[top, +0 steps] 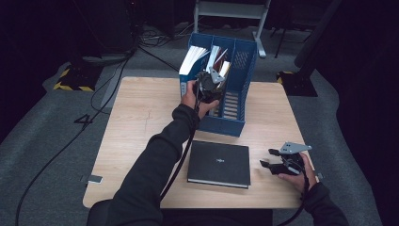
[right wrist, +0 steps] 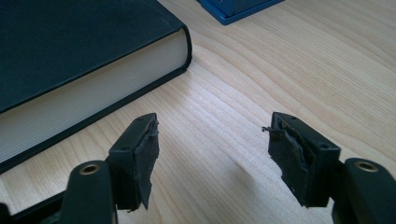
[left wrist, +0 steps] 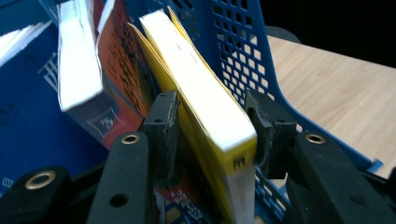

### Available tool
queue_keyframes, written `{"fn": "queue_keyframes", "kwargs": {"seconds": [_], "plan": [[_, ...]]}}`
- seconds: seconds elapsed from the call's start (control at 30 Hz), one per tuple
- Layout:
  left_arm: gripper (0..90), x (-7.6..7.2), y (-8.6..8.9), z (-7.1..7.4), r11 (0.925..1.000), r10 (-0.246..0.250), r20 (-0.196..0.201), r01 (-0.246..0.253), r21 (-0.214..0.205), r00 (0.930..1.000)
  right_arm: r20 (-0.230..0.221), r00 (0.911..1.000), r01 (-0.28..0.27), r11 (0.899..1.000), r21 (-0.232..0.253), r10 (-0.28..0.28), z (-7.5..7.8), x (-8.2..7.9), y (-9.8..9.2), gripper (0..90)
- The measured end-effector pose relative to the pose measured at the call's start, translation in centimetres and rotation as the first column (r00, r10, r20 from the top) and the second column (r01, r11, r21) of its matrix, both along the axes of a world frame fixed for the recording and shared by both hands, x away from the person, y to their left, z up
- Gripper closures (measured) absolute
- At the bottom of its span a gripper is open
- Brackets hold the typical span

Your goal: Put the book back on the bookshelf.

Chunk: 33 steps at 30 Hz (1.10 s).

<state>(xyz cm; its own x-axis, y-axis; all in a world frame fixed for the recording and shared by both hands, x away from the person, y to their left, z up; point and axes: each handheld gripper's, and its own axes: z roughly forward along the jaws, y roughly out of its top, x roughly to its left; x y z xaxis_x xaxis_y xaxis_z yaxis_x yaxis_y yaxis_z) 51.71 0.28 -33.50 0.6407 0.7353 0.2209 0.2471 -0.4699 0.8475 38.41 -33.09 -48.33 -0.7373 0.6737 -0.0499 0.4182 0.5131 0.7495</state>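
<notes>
I am easing my left gripper (left wrist: 210,135), jaws parted around the yellow book (left wrist: 210,107) standing in the blue file rack (left wrist: 243,60), straight back so nothing tips, while my right gripper (right wrist: 210,158) is waiting wide open beside the black book (right wrist: 70,51).

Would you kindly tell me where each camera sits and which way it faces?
High view: above the person's side, looking forward and down on the table; both forearms, left gripper and right gripper show.
Left gripper view: rides the left gripper, looking into the blue file rack; jaws flank the yellow book.
Right gripper view: rides the right gripper, low over the tabletop; jaws open.
Shared: the black book in high and right views.
</notes>
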Motion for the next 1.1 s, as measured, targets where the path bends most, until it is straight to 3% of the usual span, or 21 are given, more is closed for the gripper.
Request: {"fn": "queue_keyframes", "kwargs": {"seconds": [0.8, 1.1], "plan": [[58.6, -2.8, 2.3, -1.9, 0.9934, -0.112, -0.028, 0.112, 0.024, 0.9933, -0.008, 0.9999, -0.011, 1.000, -0.010, 0.011, -0.1, 0.0, 0.2, 34.1], [56.0, -4.0, 3.5, -3.1, 0.9881, -0.139, -0.037, 0.141, 0.060, 0.9895, -0.013, 0.9997, -0.019, 1.000, -0.015, 0.019, -0.1, -0.1, 0.4, 34.1]]}}
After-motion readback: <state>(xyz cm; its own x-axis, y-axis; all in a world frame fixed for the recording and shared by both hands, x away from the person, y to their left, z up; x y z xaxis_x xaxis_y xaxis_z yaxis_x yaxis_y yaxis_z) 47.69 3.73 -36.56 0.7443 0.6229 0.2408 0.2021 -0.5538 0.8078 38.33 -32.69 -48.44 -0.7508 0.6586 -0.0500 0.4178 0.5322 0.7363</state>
